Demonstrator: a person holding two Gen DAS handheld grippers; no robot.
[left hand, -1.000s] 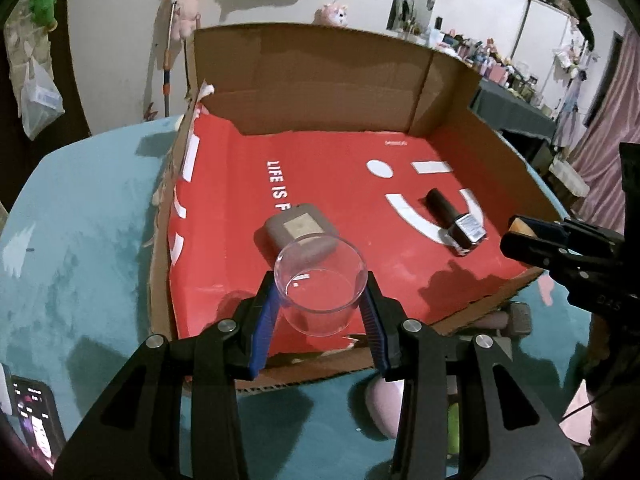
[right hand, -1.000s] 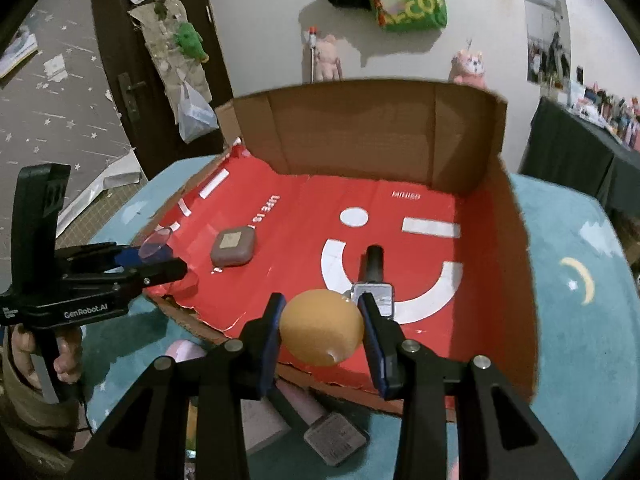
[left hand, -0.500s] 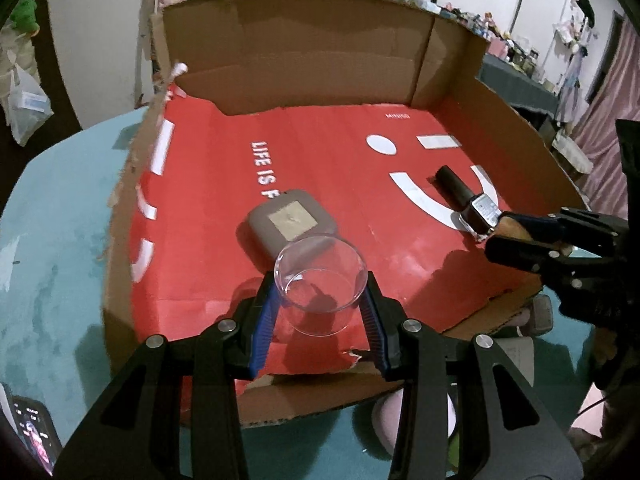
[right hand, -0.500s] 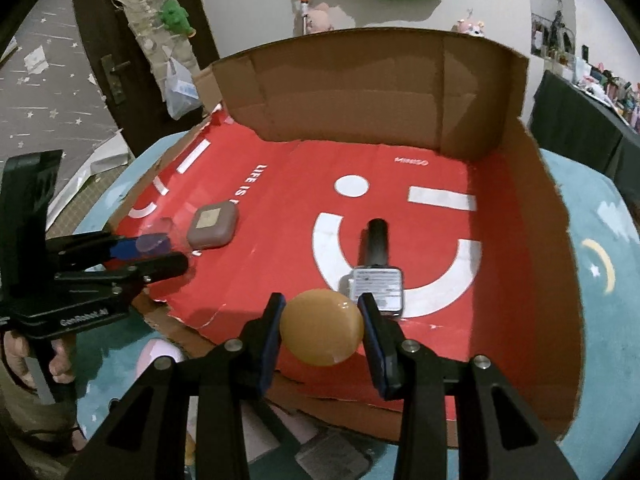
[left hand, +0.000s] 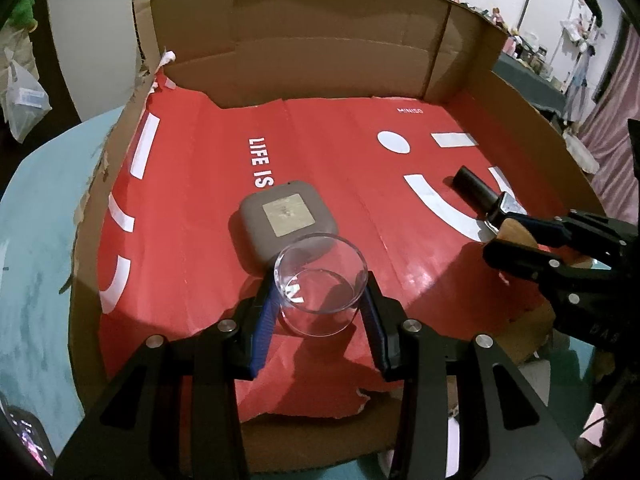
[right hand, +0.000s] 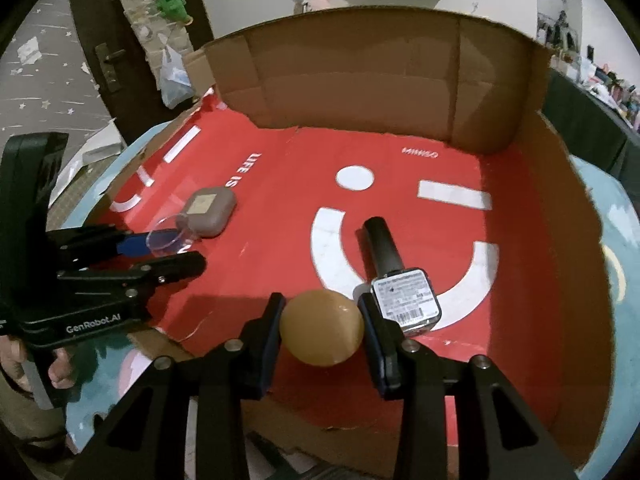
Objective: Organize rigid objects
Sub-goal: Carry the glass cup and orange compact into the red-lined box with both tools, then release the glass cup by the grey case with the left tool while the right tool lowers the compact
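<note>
Two grippers, each carrying one thing, hung over an open cardboard box (left hand: 320,64) lined in red.

The box sat on a teal tabletop (left hand: 36,248), its brown walls standing at the far side and at the right, its red floor printed with a white smiley and the words "LIFE IS". On that floor lay a grey rounded case (left hand: 286,220) at the left and a dark bottle with a square labelled end (right hand: 404,294) on its side at the right, well apart. The left gripper (left hand: 320,300) had its jaws closed to a narrow gap on a clear plastic cup (left hand: 320,284) — just in front of the grey case. The right gripper (right hand: 322,328) had its jaws pressed on a tan egg-shaped ball (right hand: 322,328), just beside the bottle's labelled end.
</note>
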